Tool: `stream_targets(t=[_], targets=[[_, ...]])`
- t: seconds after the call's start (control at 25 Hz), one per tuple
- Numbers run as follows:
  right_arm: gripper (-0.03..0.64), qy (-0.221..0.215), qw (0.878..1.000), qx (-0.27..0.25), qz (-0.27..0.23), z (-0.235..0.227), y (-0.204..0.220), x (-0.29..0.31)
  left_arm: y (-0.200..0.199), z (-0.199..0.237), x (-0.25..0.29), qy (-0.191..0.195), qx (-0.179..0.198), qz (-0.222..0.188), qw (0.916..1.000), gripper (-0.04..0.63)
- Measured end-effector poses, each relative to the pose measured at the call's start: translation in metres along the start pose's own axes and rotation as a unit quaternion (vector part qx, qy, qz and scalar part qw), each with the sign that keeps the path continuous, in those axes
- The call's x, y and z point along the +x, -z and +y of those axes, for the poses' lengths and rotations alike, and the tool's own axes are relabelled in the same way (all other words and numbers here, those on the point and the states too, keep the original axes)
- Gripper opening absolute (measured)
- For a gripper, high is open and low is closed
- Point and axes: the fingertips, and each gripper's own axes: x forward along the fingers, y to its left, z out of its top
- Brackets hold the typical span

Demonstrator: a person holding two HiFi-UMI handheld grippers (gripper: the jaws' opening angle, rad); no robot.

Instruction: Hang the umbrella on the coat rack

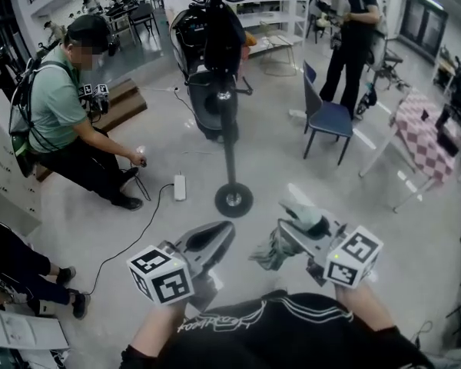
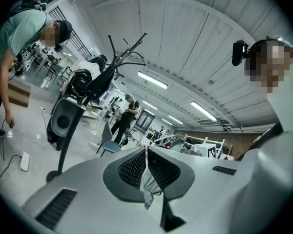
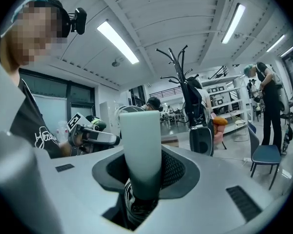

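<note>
The black coat rack (image 1: 230, 141) stands ahead on its round base (image 1: 233, 200), with dark bags and coats on it. It also shows in the left gripper view as a coat rack (image 2: 88, 94) and in the right gripper view as a coat rack (image 3: 181, 69). My right gripper (image 1: 290, 215) is shut on the pale handle (image 3: 140, 145) of the folded grey-green umbrella (image 1: 271, 250), whose dark canopy bunches under the jaws. My left gripper (image 1: 223, 234) sits beside it at the left, jaws shut on a thin silvery fabric strip (image 2: 147, 182). Whether that strip belongs to the umbrella is unclear.
A person in a green shirt (image 1: 61, 118) crouches at the left, near a white power strip (image 1: 180, 187) and its cable. A blue chair (image 1: 328, 119) and a standing person (image 1: 353, 41) are at the back right. A checkered table (image 1: 424, 129) stands far right.
</note>
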Motion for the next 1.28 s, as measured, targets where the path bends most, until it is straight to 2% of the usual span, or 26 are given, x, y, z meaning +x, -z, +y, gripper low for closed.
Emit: stream_targets(t=[0.68, 1.04, 1.28], targets=[[0.137, -0.027, 0.999, -0.02, -0.001, -0.17, -0.013, -0.04, -0.002, 0.001, 0.186, -0.034, -0.003, 0.027, 0.9991, 0.012], [0.137, -0.046, 0.999, -0.023, -0.009, -0.201, -0.017, -0.042, -0.005, 0.005, 0.208, -0.061, -0.004, 0.013, 0.9981, 0.012], [0.137, -0.054, 0.998, -0.015, -0.006, -0.214, -0.022, -0.027, -0.017, 0.018, 0.215, -0.065, -0.008, 0.005, 0.9978, 0.012]])
